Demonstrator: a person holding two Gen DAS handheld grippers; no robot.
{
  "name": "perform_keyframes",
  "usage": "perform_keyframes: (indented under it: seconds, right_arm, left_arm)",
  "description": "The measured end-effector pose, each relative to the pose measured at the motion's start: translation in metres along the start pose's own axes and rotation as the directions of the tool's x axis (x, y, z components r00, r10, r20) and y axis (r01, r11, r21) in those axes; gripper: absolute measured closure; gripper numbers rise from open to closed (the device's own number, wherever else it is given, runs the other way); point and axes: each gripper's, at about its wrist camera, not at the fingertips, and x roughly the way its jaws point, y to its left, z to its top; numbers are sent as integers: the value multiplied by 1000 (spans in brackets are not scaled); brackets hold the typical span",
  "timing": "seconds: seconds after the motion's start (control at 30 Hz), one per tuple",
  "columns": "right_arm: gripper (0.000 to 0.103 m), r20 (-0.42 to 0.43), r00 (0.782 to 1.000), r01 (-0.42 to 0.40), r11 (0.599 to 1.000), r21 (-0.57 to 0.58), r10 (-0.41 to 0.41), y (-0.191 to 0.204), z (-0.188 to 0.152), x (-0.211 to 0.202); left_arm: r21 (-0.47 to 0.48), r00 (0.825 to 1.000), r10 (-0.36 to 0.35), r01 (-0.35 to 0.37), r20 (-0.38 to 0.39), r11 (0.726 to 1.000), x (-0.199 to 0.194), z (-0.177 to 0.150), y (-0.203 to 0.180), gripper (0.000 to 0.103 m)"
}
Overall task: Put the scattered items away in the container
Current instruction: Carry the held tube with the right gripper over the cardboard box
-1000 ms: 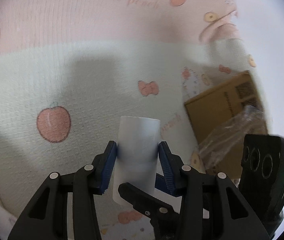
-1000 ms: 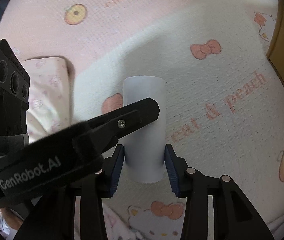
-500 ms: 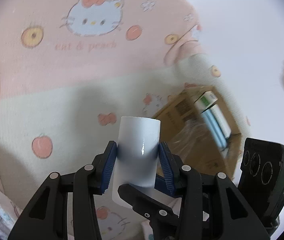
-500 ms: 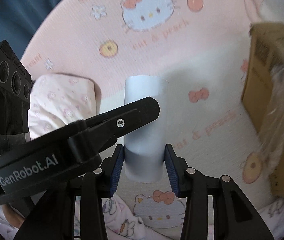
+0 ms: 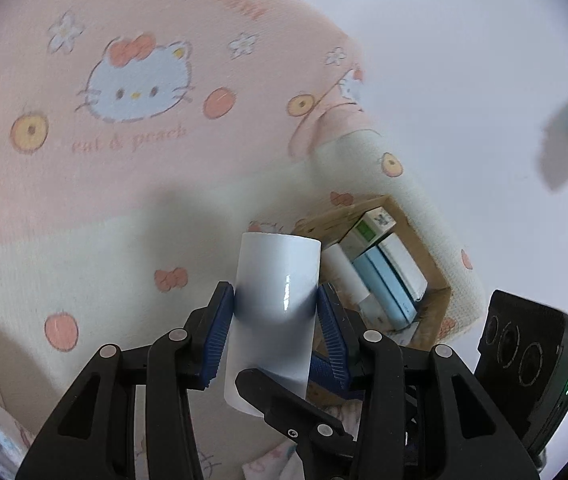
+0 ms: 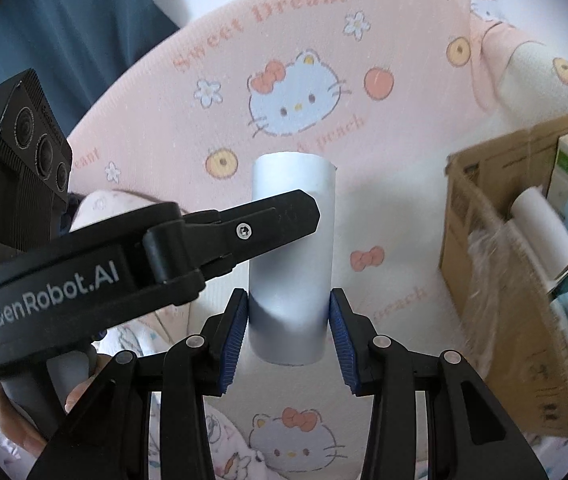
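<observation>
Both grippers clamp one white tube (image 5: 278, 280) at once: the left gripper (image 5: 276, 312) and the right gripper (image 6: 289, 320) each press blue pads on its sides, long axis pointing away at 12 o'clock. The cardboard box (image 6: 484, 264) lies at 3 o'clock of the tube, nearer the right gripper (judged). Only the left view looks into the box's packed interior.

Glossy smooth white tube (image 5: 278, 280). Matt brown cardboard box (image 6: 496, 280). Textured woven cloth blanket (image 5: 84, 184), pink and cream.
</observation>
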Motion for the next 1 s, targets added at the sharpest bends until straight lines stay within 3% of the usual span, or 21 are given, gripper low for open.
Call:
perform_keyframes:
  seconds: [0.17,0.4,0.57,1.0]
  right_arm:
    - [64,29,1000,-1,1000,10,0,-17,15,-21]
    - [64,91,994,69,998,-11,-67,-43,33,-56]
    - [64,143,985,93,996,4,-92,-63,45,-79]
    - [64,49,994,94,993,75,-98,-133,65,-84]
  left_arm:
    - [56,1000,6,-6,1,998,9,12,-31,56]
    - [106,997,-74,76,-23,991,24,33,-78,56]
    - [165,997,-76,78,-23,983,35,43,-114,56]
    - [194,988,-49,77,-148,978,98,55,-156,56]
